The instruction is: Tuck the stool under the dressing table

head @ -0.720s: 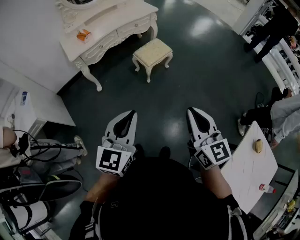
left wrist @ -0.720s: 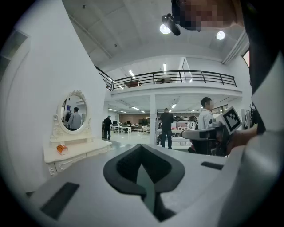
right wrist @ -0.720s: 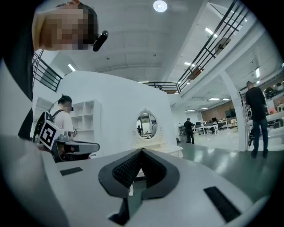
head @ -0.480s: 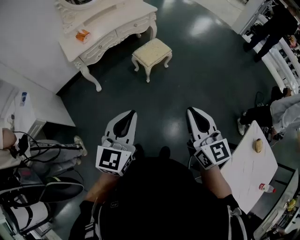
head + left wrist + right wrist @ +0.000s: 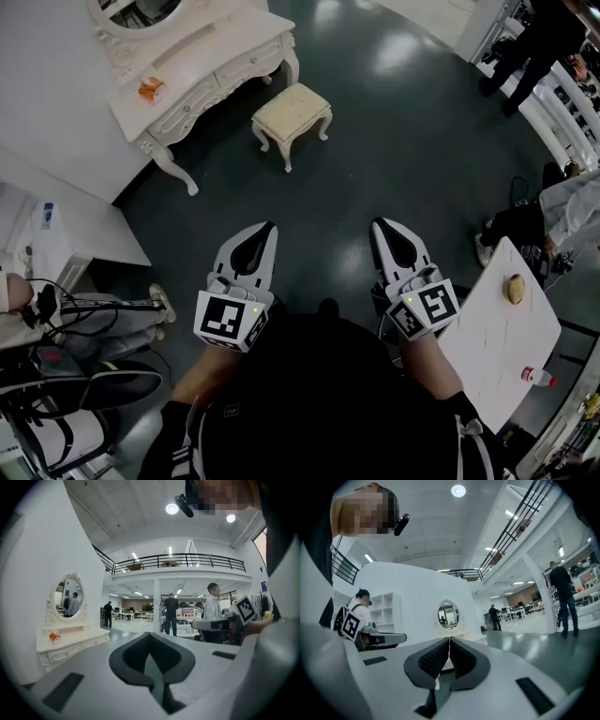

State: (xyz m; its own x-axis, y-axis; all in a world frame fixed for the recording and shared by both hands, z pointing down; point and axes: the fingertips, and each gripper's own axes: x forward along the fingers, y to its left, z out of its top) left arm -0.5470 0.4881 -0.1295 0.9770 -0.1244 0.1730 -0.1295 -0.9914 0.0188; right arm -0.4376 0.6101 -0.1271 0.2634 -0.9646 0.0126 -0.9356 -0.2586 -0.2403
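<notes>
A cream stool with a padded seat and carved legs stands on the dark floor, just in front of the white dressing table at the upper left of the head view. The table's oval mirror and drawers show at the left of the left gripper view; the mirror shows far off in the right gripper view. My left gripper and right gripper are held side by side well short of the stool, both shut and empty.
A small orange box lies on the dressing table. A white table with a bottle and a round item stands at the right. A seated person and a standing person are at the right. Bags and cables lie at the left.
The stool and dressing table have shifted left and slightly up in the head view. Both grippers keep the same pose and stay shut.
</notes>
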